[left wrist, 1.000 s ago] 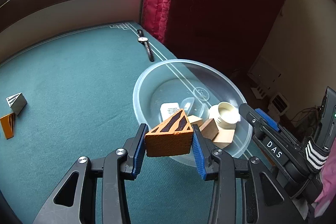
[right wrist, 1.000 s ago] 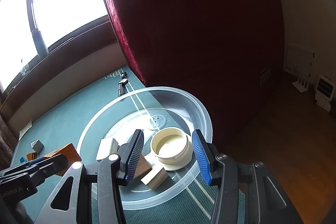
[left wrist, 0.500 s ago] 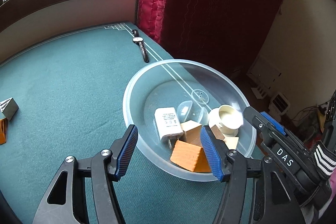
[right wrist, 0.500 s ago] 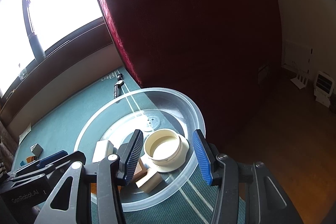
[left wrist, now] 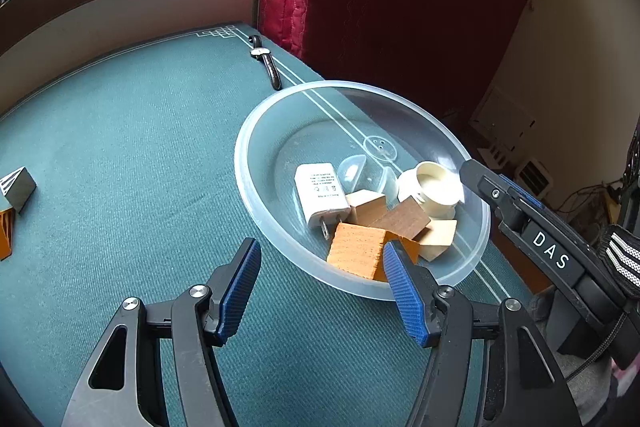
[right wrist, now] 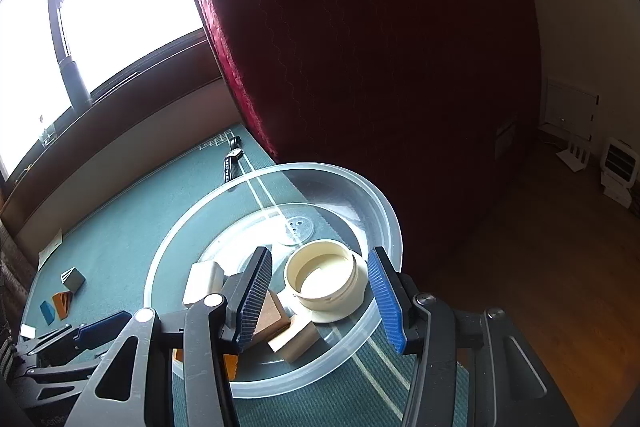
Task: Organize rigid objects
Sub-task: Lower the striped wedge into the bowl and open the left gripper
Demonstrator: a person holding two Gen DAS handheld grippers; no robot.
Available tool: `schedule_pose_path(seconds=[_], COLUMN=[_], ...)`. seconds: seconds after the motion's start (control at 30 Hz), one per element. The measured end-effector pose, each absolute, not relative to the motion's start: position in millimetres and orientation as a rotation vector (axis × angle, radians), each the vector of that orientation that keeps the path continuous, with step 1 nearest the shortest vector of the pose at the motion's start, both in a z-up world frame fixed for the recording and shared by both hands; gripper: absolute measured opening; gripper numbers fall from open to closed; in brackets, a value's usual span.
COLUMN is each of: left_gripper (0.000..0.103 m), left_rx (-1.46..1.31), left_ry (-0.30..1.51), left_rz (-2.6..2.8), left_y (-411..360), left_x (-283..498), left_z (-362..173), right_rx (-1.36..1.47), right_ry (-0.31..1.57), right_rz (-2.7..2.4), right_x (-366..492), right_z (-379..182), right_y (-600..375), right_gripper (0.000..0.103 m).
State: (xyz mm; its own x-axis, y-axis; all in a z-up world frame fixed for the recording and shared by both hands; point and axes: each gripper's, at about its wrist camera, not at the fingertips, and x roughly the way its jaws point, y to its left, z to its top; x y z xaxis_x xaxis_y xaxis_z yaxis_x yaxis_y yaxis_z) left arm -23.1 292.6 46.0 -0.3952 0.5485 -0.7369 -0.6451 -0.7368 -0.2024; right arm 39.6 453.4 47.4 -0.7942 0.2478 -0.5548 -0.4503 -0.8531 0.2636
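Orange wedge [left wrist: 357,251], judged light and stiff, is released ahead of the just-opened, empty left gripper [left wrist: 322,291]; flat sides suit gripping

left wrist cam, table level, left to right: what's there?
orange wedge at the frame edge → grey block → wristwatch → clear bowl, and inside it: white charger → orange block → cream jar → right gripper over the bowl's right rim.

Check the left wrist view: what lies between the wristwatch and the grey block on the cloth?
Nothing: in the left wrist view, bare green cloth runs from wristwatch to grey block.
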Motion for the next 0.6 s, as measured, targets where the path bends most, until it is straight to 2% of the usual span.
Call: schedule_pose_path(seconds=[0.37,0.6], left_gripper=[0.067,0.067], left_rx=[-1.085,-1.101], left_ry=[0.192,0.154], left_rz=[2.253,2.283], left_y=[297.4,287.1], left_x=[-32.0,-38.7], left_z=[33.5,35.5], right_rx=[-0.73,-0.732], right_ry=[0.549,0.544], right_rz=[2.607,2.614], right_x=[40.1,38.4], right_z=[47.5,49.8], right_y=[452.4,446.5], right_gripper=[0.053,0.053])
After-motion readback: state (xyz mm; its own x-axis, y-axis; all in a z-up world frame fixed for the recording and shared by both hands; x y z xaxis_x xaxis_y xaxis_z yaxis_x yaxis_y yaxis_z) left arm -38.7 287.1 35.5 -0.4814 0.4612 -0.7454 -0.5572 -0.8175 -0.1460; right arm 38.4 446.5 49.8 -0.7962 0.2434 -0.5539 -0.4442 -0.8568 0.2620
